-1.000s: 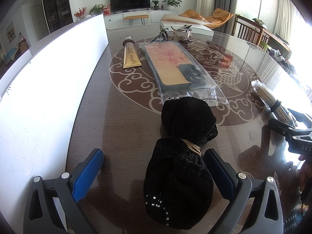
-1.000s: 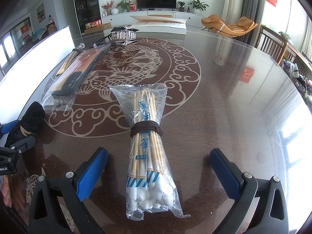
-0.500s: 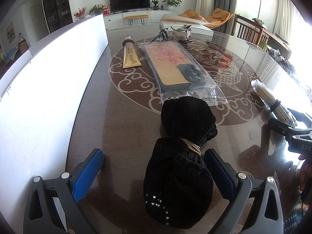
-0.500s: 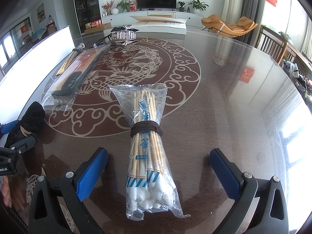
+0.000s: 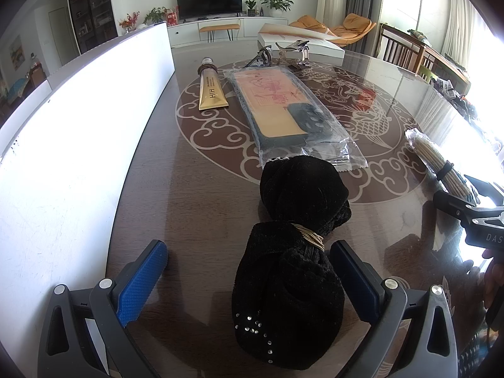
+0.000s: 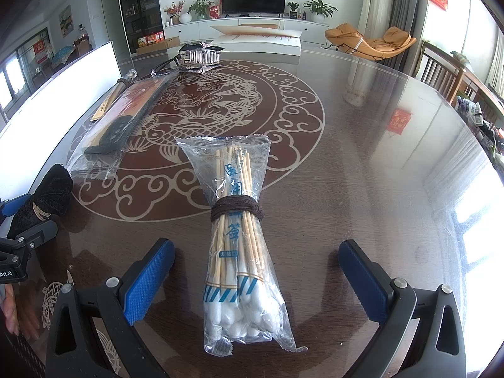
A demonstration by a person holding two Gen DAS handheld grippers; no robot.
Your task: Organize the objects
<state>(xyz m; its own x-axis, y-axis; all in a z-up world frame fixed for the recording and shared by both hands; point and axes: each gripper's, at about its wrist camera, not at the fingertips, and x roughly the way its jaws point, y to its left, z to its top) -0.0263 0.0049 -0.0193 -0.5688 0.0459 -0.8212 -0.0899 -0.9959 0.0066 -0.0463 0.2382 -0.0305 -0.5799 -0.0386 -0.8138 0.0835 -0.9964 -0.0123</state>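
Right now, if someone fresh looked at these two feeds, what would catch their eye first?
Probably the black cloth bundle tied with a pale band, lying on the table between the open left gripper. In the right view, the bag of cotton swabs, cinched by a dark band, lies between the open right gripper. Beyond the bundle, a flat plastic-wrapped packet and a gold tube lie on the table's fish pattern.

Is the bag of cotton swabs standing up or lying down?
Lying down. The cotton swab bag lies flat on the table, cotton tips toward the camera, between the open right gripper fingers.
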